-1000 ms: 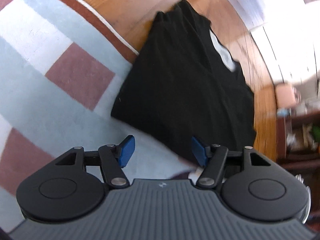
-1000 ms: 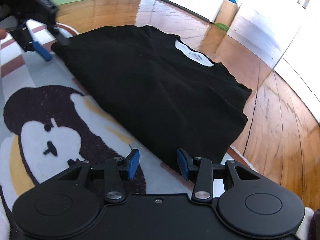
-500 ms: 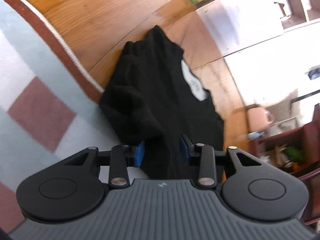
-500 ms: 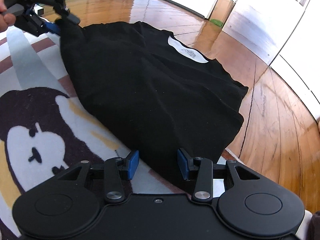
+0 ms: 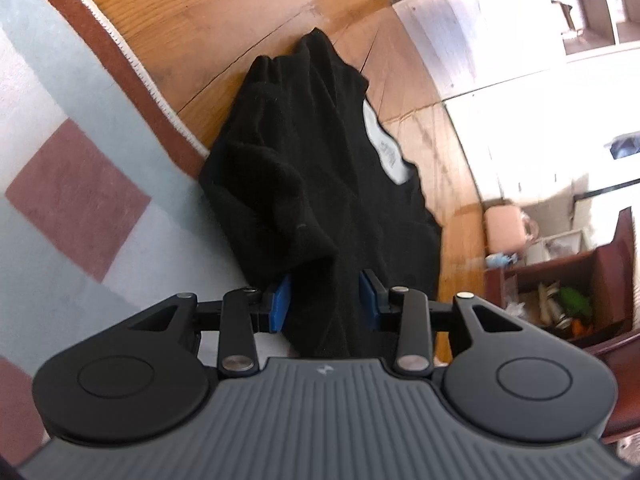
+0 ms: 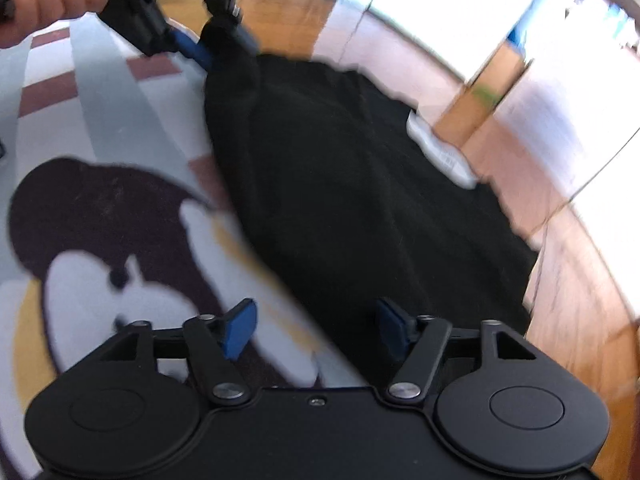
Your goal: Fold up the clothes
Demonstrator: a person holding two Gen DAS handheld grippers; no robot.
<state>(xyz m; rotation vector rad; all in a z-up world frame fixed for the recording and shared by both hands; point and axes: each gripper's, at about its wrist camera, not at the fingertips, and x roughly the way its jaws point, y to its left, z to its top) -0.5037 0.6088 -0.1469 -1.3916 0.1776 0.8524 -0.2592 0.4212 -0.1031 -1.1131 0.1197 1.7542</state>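
A black shirt (image 5: 320, 160) with a white neck label lies partly on a patterned rug and partly on the wooden floor. My left gripper (image 5: 325, 304) is shut on a bunched corner of the shirt and holds it raised. In the right wrist view the left gripper (image 6: 216, 46) shows at the top left with the shirt (image 6: 360, 200) hanging from it. My right gripper (image 6: 316, 330) is open, with the shirt's near edge between its blue fingers.
The rug (image 6: 100, 240) carries a brown and white cartoon face. Its red border (image 5: 120, 68) meets the wooden floor (image 5: 224, 16). A dark wooden shelf (image 5: 568, 280) with clutter and a pink mug (image 5: 506, 226) stand at the right.
My left gripper closed on the shirt corner and lifted it off the rug. My right gripper's fingers have spread wider and it has moved, blurring its view.
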